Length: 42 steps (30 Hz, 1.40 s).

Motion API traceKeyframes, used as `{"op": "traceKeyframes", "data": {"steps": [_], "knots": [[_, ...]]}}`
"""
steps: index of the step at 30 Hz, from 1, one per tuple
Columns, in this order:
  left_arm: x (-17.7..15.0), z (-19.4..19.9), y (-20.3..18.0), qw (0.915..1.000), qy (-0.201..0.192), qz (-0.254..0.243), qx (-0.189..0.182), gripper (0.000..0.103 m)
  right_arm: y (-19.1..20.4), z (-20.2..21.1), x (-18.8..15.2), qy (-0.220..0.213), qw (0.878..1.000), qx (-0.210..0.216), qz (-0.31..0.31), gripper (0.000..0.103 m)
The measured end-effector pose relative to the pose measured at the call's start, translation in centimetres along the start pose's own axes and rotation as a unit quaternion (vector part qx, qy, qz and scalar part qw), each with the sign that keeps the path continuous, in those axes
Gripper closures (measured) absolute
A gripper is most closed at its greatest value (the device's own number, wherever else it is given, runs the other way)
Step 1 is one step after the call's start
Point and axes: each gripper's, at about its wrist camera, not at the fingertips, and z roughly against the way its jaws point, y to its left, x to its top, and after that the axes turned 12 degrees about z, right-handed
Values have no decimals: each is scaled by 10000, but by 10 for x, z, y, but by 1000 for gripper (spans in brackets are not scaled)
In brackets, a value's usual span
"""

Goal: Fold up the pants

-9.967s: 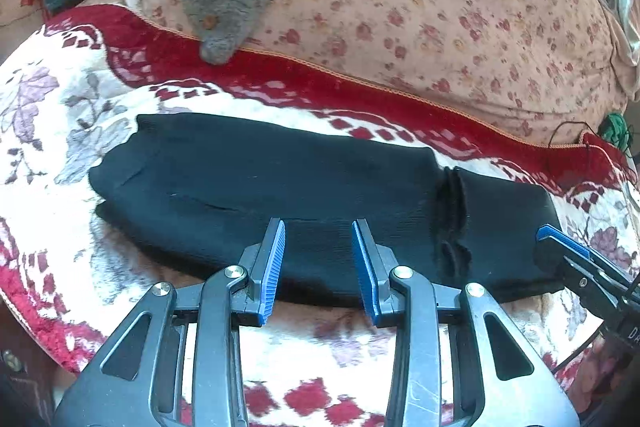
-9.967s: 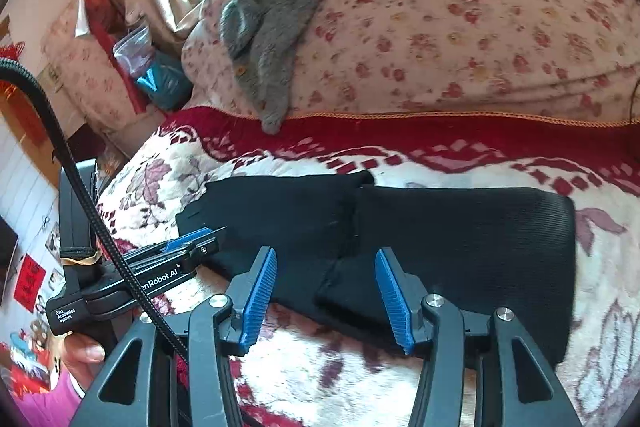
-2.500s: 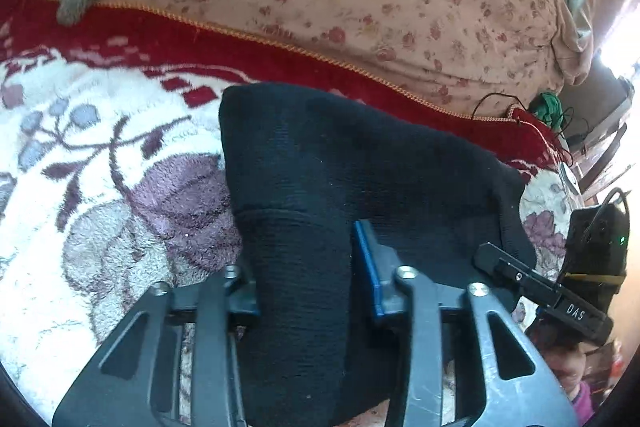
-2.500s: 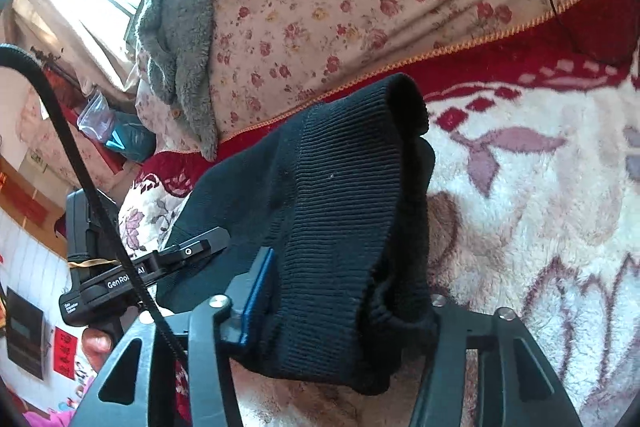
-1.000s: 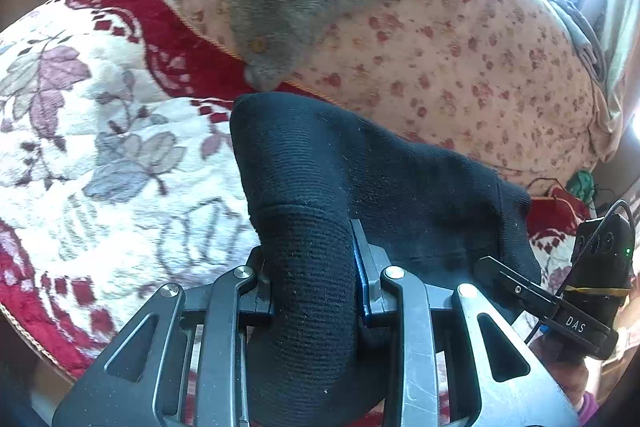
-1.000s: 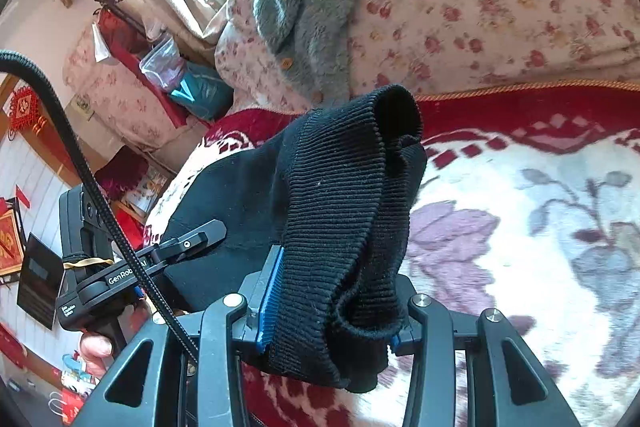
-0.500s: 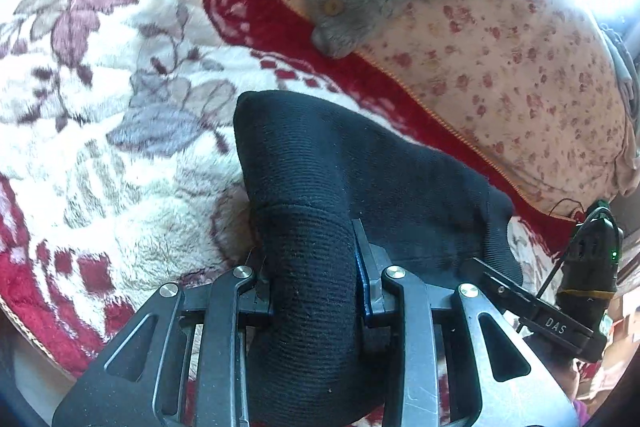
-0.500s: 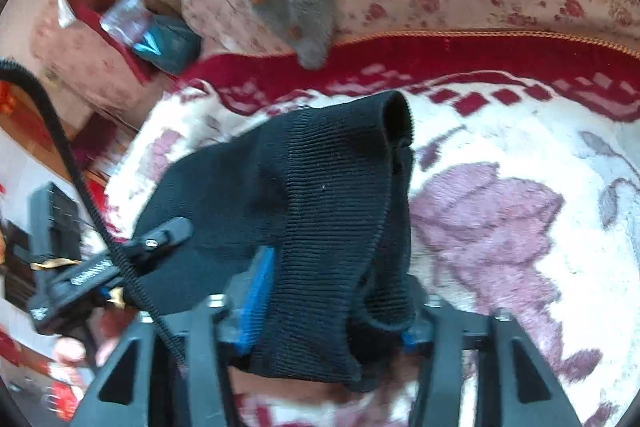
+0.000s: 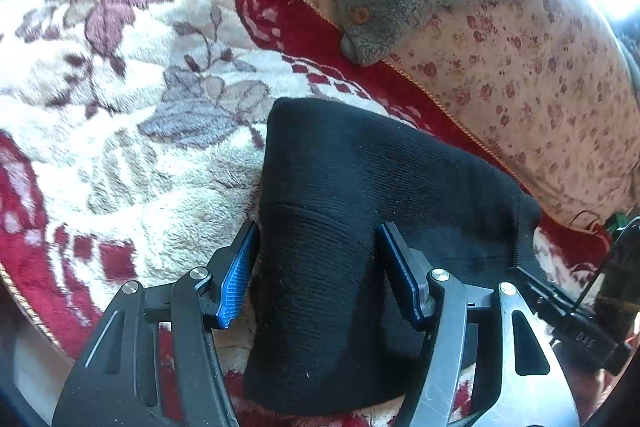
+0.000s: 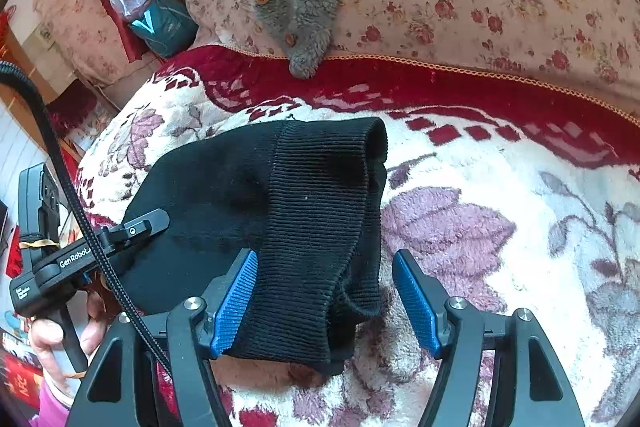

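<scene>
- The pants (image 9: 360,187), a black knit bundle, lie on the blanket (image 9: 120,87) straight ahead of both claws, their long side running from one claw across to the other.
- Left claw (image 9: 316,275): wide, its pads beside the fold without pinching it.
- Right claw (image 10: 326,297): wide, the ribbed end loose between its pads.
- A second ago both claws gripped the cloth; their jaws have just been opening, and the bundle now rests lower on the blanket.
</scene>
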Motion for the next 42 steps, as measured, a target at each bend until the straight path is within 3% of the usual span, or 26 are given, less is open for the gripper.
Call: {"op": "traceKeyframes", "data": {"steps": [10,22,42], "knots": [[-4,28,-13,9981,-483,-166,353,41,12,31,2,-287,9996,-63,29,36],[-28,62,-35,9899,-1134,-435,734,41,39,56,-2,-551,9978,-111,347,36],[-62,89,-48,9850,-1344,-510,953,41,61,86,-16,-869,9930,-162,779,36]]}}
